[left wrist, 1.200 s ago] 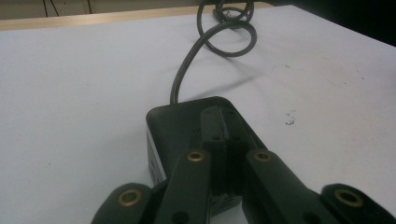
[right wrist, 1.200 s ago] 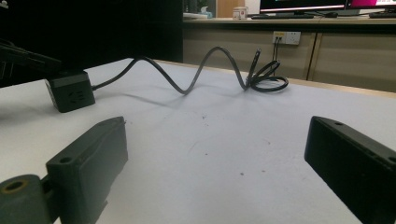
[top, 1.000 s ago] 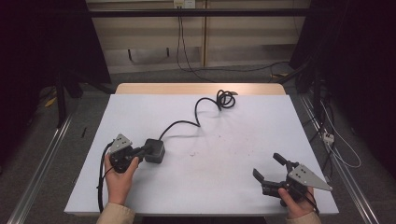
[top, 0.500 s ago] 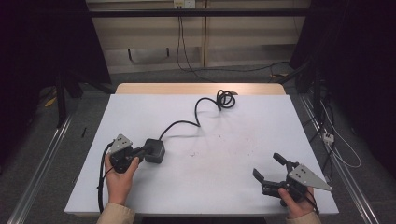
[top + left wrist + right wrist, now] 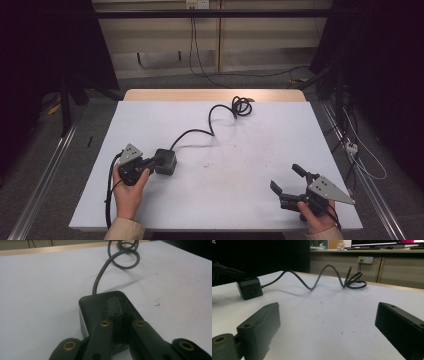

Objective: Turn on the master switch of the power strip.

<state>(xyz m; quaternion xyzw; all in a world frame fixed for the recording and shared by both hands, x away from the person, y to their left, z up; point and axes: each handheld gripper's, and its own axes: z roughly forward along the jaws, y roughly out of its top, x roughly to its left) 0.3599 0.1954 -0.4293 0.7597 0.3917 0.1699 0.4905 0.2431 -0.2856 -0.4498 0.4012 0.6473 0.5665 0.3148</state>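
A black power cube (image 5: 165, 161) with sockets on its side lies on the left part of the white table (image 5: 235, 205). Its black cable (image 5: 197, 132) snakes toward the far edge and ends in a coil (image 5: 242, 106). My left gripper (image 5: 153, 164) is shut, its jaws pressed together with nothing between them, and its tips rest over the top of the cube (image 5: 100, 305). My right gripper (image 5: 284, 177) stands open near the front right corner, nothing between its jaws. From the right gripper view (image 5: 327, 312) the cube (image 5: 250, 288) sits far off to the left.
A wooden strip (image 5: 210, 95) borders the table's far edge. Metal rails (image 5: 45, 175) run along the floor on both sides. Loose cables and a small plug block (image 5: 351, 147) lie on the floor to the right. White tabletop stretches between the two grippers.
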